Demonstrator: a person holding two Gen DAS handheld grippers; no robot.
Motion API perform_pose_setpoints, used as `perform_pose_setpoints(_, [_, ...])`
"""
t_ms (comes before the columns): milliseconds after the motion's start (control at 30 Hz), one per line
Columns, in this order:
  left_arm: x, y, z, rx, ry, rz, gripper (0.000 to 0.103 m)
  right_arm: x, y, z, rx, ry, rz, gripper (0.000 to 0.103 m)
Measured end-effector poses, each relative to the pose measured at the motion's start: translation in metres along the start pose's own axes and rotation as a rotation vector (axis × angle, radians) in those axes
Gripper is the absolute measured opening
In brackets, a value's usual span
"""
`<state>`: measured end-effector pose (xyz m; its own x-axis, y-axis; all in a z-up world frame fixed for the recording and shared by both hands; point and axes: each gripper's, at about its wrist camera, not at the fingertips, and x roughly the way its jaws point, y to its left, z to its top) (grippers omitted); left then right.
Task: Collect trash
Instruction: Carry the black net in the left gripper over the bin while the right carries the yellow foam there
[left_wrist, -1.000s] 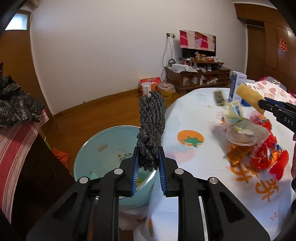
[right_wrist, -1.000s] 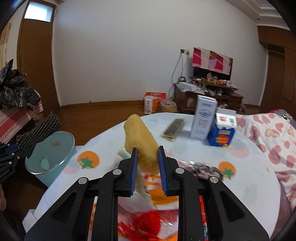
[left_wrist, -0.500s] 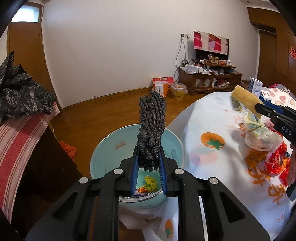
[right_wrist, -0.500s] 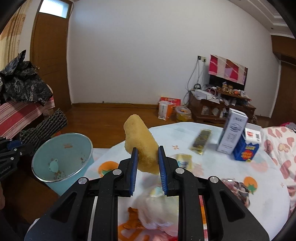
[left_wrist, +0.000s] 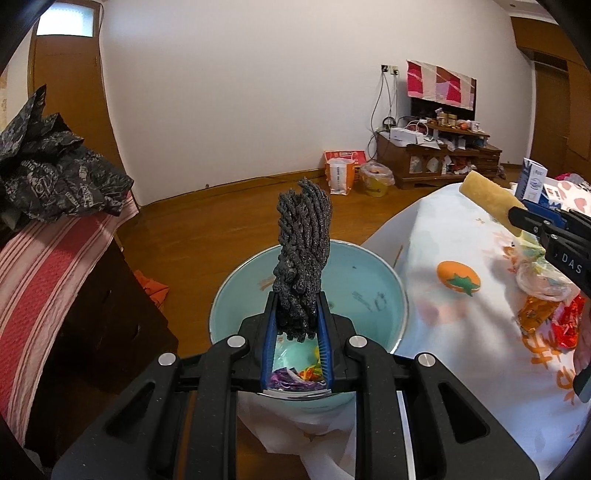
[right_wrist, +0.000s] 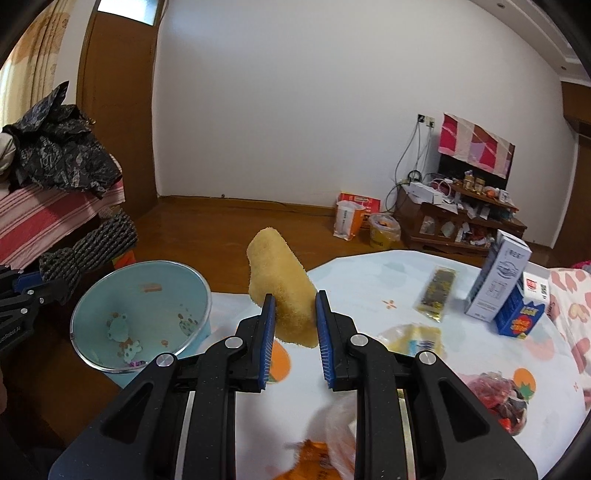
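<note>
Yellow sponge (right_wrist: 282, 284) in right claw (right_wrist: 294, 310)

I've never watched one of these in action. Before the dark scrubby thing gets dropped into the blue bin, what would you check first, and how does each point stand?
1. Left gripper grips the dark scrubber: ok, both pads press it.
2. Scrubber is over the blue bin opening: ok in the left wrist view; the right wrist view suggests it may sit nearer the rim, so cannot tell exactly.
3. Bin has room: ok, only a few wrappers at the bottom.
4. Right gripper holds the yellow sponge: ok.
5. Right gripper is clear of the drop path: ok, it hangs over the table.
</note>
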<state>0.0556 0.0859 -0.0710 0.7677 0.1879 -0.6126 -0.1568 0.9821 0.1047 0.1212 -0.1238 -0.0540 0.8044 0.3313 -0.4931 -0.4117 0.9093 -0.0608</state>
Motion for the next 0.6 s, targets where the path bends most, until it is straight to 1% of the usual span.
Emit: perform_pose_setpoints(600, [0.007, 0.029, -0.008, -0.027, 0.026, 0.056, 0.020, 0.021, 0.042, 0.011, -0.066, 0.011, 0.066, 0.023])
